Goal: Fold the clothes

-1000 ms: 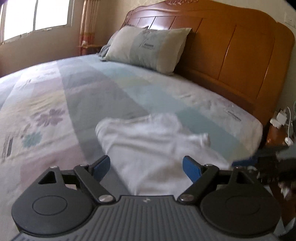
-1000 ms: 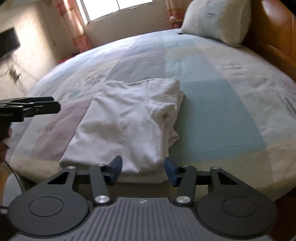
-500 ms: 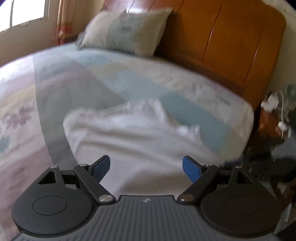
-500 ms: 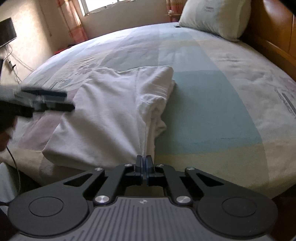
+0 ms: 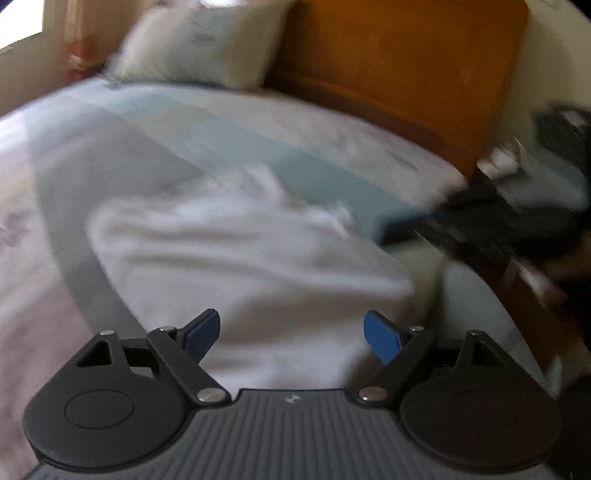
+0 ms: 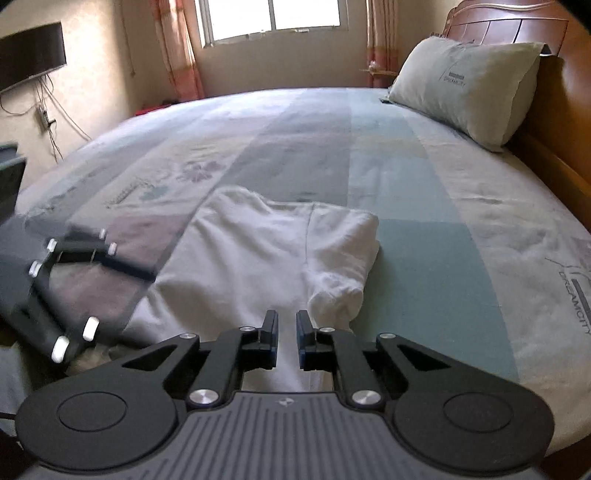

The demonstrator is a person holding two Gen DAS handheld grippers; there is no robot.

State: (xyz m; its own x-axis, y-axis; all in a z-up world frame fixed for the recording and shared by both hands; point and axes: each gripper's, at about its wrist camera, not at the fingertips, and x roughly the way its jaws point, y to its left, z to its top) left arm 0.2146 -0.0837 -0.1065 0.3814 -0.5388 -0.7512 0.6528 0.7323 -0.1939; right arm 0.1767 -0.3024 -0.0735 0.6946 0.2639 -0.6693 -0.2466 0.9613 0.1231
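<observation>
A white garment [image 6: 258, 258] lies folded lengthwise on the bed [image 6: 424, 184], its thicker folded side to the right. My right gripper [image 6: 287, 325] hovers over the garment's near edge. Its jaws are opening, a narrow gap apart, and white cloth shows through the gap; the pads do not press on it. In the left wrist view, which is blurred, my left gripper [image 5: 291, 328] stands wide open just above the garment [image 5: 240, 266], with nothing gripped. The left gripper [image 6: 110, 266] shows blurred at the garment's left edge. The right gripper [image 5: 406, 225] shows blurred at its other side.
A pillow [image 6: 465, 88] leans on the wooden headboard [image 6: 554, 92] at the far right. The patterned bedspread [image 5: 147, 129] spreads beyond the garment. A dark screen [image 6: 29, 55] hangs on the left wall, near a window [image 6: 273, 18].
The right jaws went from half open to fully shut at the garment's near edge, then parted slightly. The left gripper sank and tilted down toward the garment, staying wide open.
</observation>
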